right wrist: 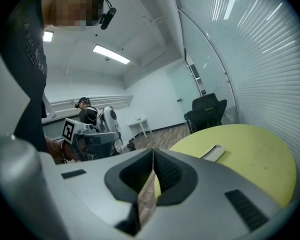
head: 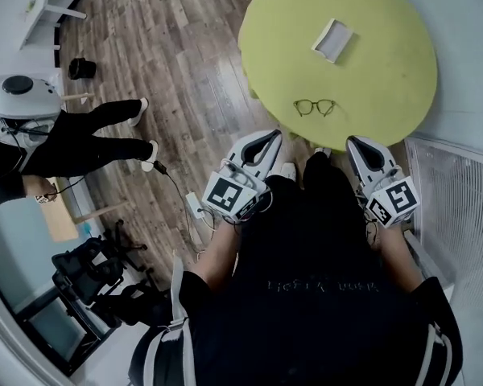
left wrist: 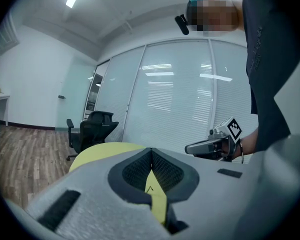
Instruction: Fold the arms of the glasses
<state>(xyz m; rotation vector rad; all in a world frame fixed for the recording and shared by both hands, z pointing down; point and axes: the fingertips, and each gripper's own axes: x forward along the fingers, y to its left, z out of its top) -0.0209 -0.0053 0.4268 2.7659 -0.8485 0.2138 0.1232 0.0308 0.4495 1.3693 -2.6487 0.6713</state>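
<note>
Round yellow-green surface (head: 386, 95) in front of the operator, who stands at its near edge. The glasses (head: 315, 107) lie on it close to that edge, lenses side by side, nothing touching them. A small pale tray (head: 332, 39) sits farther back, well apart from them. From the head view the frame is too small to tell whether the arms are spread or already tucked in.

Left tongs (head: 267, 140): held low by the operator's waist, tips pointing toward the near rim. Its own view shows the two jaws pressed together at the tips with nothing between them. Only a sliver of yellow shows through the slot below.

Right tongs (head: 361, 147): same height and same attitude. Jaws meet tip to tip and clamp nothing. The tray shows beyond them on the surface.

The two pairs of tongs are side by side with a gap between them, and each shows in the other's view. Neither touches the glasses, and both are well apart from them.

A second person (head: 64, 143) is off to the left on the wooden floor (head: 169, 47), not involved.

Judgement: the task looks unstarted. Everything appears left to do: bring the tongs over the surface, part the jaws, steady the frame with one pair, and swing each arm in with the other.
</note>
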